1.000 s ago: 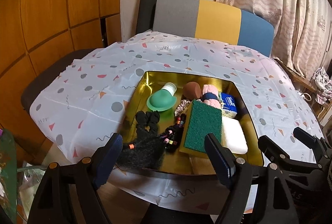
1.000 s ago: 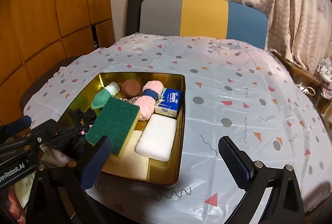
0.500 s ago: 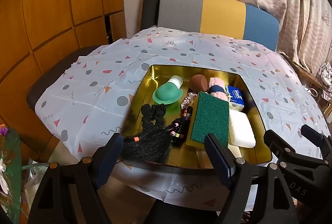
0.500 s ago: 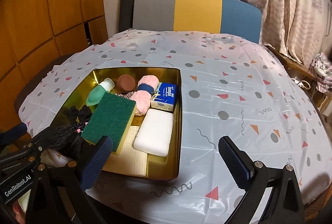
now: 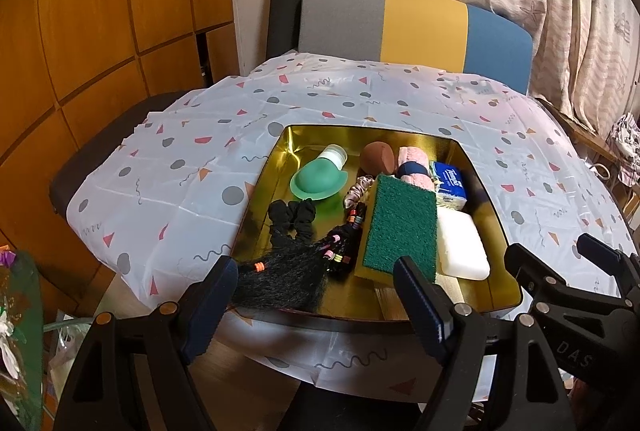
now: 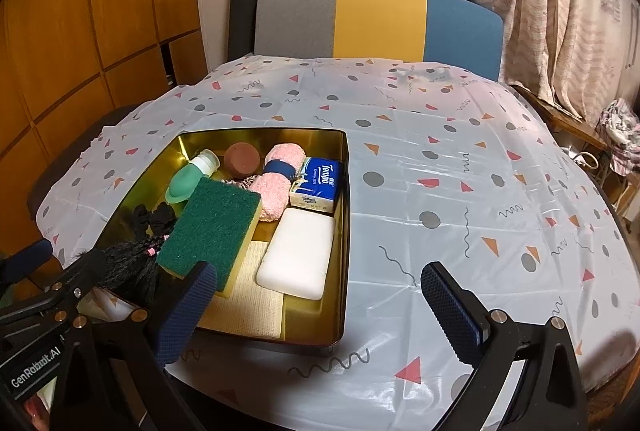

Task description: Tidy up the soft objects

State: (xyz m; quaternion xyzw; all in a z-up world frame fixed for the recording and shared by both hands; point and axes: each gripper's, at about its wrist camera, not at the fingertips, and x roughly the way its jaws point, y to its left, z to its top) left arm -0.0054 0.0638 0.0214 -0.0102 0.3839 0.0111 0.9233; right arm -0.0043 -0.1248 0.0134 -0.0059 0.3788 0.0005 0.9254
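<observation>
I see every soft thing inside the tray [image 6: 342,223], none beside it; both tools [image 5: 316,305] [image 6: 320,305] gape, holding nothing.

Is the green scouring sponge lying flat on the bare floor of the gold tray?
No, the green scouring sponge sits tilted on top of other items in the gold tray, one edge propped on the pink rolled towel.

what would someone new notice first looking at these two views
Most likely the shiny gold tray on the patterned tablecloth, crammed with soft things: a green scouring sponge propped on top, a white sponge block beside it, a pink rolled towel behind. Next, both tongs, left and right, open and empty at the tray's near edge.
</observation>
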